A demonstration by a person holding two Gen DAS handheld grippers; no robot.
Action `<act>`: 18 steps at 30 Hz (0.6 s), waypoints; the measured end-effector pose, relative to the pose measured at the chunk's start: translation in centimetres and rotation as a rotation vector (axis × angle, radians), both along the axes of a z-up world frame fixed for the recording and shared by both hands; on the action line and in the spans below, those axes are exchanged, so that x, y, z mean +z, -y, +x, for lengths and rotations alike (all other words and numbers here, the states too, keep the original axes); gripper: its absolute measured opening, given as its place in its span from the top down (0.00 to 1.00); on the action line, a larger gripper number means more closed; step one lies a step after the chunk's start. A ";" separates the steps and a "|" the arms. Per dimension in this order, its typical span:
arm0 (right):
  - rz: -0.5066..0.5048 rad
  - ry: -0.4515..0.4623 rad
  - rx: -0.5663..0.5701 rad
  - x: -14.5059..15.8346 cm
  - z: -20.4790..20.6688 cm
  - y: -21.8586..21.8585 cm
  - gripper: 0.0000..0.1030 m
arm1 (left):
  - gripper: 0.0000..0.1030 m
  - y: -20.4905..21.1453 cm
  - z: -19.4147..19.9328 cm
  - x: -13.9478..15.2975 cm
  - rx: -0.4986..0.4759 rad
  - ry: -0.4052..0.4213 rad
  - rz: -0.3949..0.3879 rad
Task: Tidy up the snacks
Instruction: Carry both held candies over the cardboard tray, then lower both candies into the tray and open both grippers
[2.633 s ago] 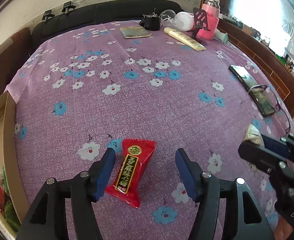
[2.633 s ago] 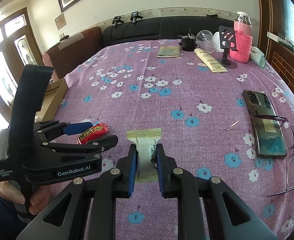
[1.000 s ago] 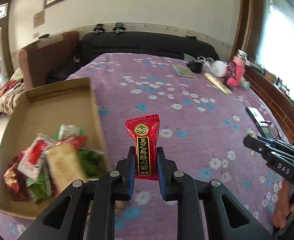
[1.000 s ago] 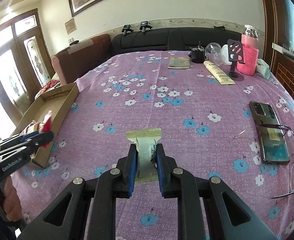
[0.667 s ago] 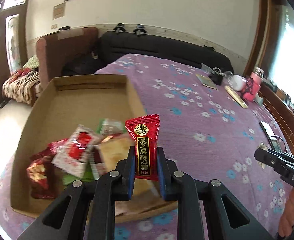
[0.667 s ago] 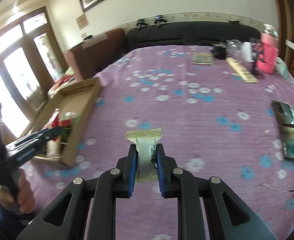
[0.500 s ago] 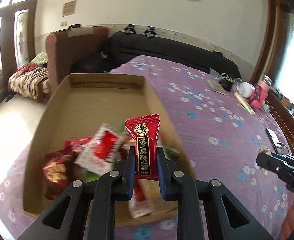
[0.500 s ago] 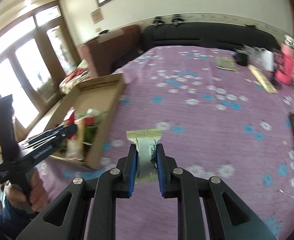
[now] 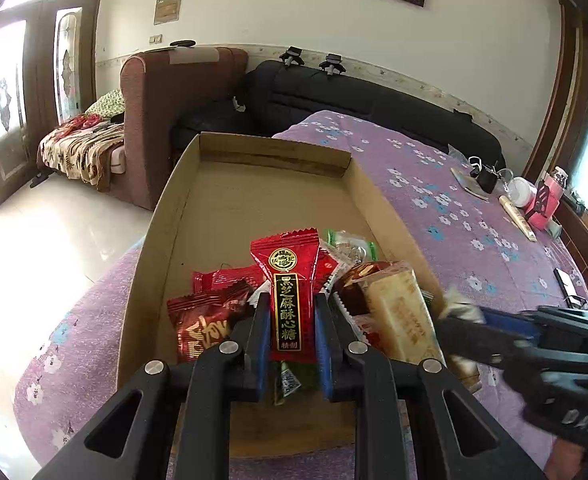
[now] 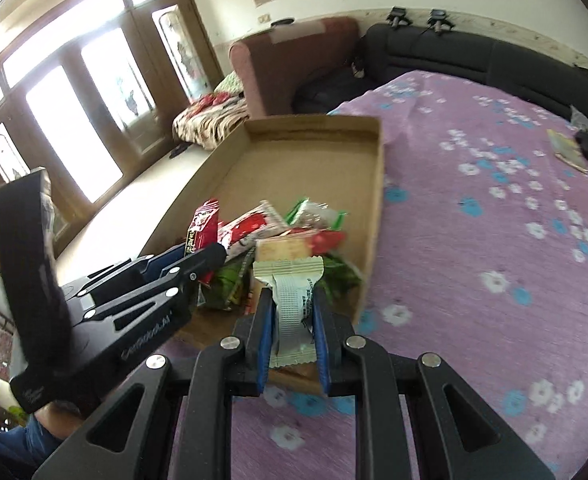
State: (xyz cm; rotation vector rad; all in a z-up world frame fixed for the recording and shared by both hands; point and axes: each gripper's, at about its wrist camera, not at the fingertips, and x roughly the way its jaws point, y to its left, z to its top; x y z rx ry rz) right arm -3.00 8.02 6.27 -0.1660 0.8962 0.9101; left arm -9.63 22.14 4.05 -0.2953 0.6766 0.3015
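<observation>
Cardboard is waiting underneath: the left gripper (image 9: 290, 320) is pinching a red candy packet (image 9: 287, 280) above the snack pile in the cardboard tray (image 9: 254, 196), while the right gripper (image 10: 293, 320) is pinching a pale green packet (image 10: 290, 280) just over the tray's near wall. Releasing now is risking that packet slipping outside onto the purple flowered cloth (image 10: 494, 220), or the crowded grippers knocking together. Sofas and bright glass doors are ringing the room.

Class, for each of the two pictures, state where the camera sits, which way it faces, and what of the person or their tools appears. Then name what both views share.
Left wrist: on the left gripper, looking down over the red candy into the cardboard box; right gripper intrudes.
Right wrist: on the right gripper, holding the pale wafer packet; left gripper shows.
Shared: box, purple tablecloth.
</observation>
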 end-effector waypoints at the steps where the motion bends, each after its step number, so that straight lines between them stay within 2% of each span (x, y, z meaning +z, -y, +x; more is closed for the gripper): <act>1: -0.007 -0.005 0.003 -0.3 0.1 -0.5 0.83 | 0.81 -0.1 0.0 0.0 -0.003 0.003 -0.007; 5: -0.030 -0.009 0.005 -1.3 0.7 -2.2 0.83 | 0.81 0.0 0.3 -0.1 -0.009 -0.003 -0.002; 11: 0.002 0.041 -0.010 -1.5 1.6 -3.3 0.83 | 0.81 0.2 0.5 -0.1 -0.002 -0.005 0.017; 18: 0.071 0.074 -0.007 -2.0 1.4 -2.4 0.82 | 0.81 0.5 0.8 -0.1 0.004 -0.010 0.040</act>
